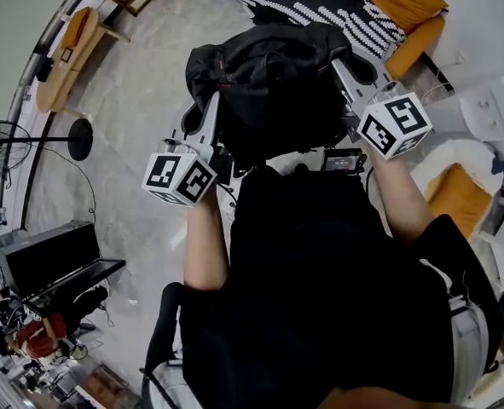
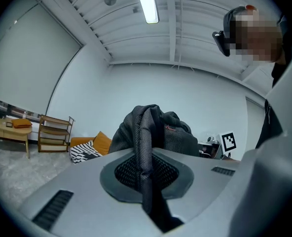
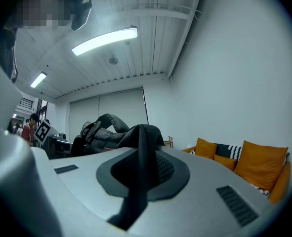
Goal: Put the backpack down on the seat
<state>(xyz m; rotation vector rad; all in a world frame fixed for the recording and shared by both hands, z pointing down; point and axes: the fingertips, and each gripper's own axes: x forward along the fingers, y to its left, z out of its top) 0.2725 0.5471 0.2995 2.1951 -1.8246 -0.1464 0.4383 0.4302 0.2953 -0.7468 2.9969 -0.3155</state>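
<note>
Head view: backpack point(image 1: 273, 75) hangs off the floor point(image 1: 132, 143), between both claws. Left claw point(image 2: 146, 172) and right claw point(image 3: 138, 177) each pinch a strap point(image 2: 145, 132). Nothing set down yet. I judge reaching the seat, lowering and release are all still left.

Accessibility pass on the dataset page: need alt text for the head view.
Seen from above, a person in black holds a black backpack up in front of them, with the left gripper and the right gripper gripping it at either side. Beyond it are a grey floor and an orange-cushioned sofa.
</note>
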